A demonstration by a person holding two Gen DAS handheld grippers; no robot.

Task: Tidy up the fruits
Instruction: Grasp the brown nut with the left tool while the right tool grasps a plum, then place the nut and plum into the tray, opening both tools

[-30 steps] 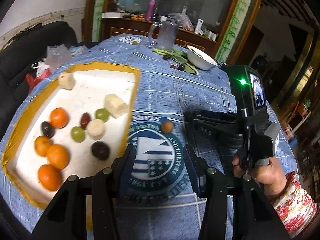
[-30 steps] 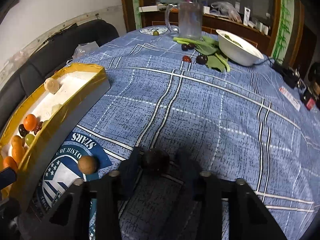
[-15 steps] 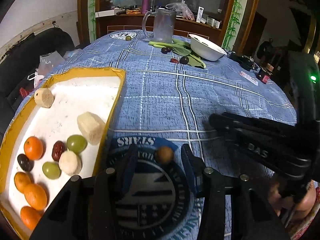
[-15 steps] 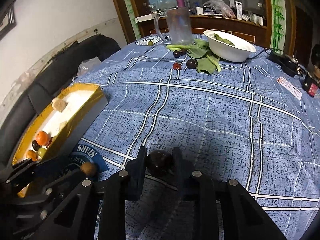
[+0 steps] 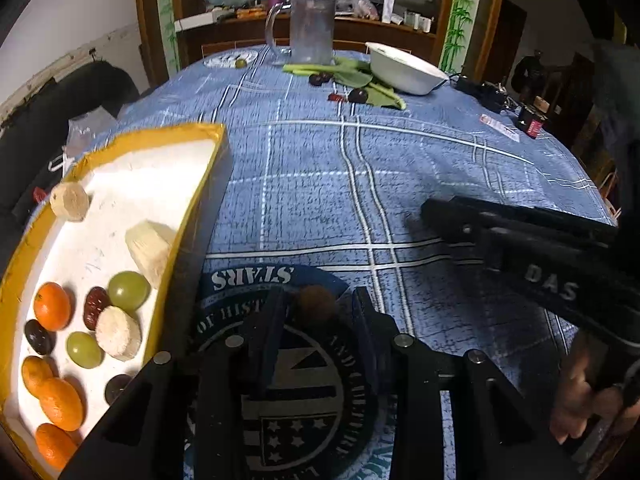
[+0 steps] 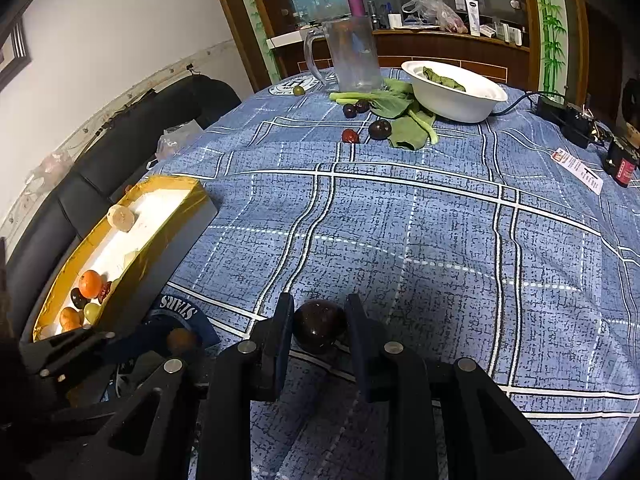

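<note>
Left gripper [image 5: 316, 316] was black plastic with flat dark blue pads, round silver screws on its arms, right gripper [image 6: 319, 326] looked the same, white letters "DAS" on its side, a hand [image 5: 588, 396] around its handle

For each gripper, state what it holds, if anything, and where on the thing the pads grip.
Right gripper: dark round fruit, pinched at its sides. Left gripper, jaws just closing: small brown round fruit, between the fingertips at its sides.
</note>
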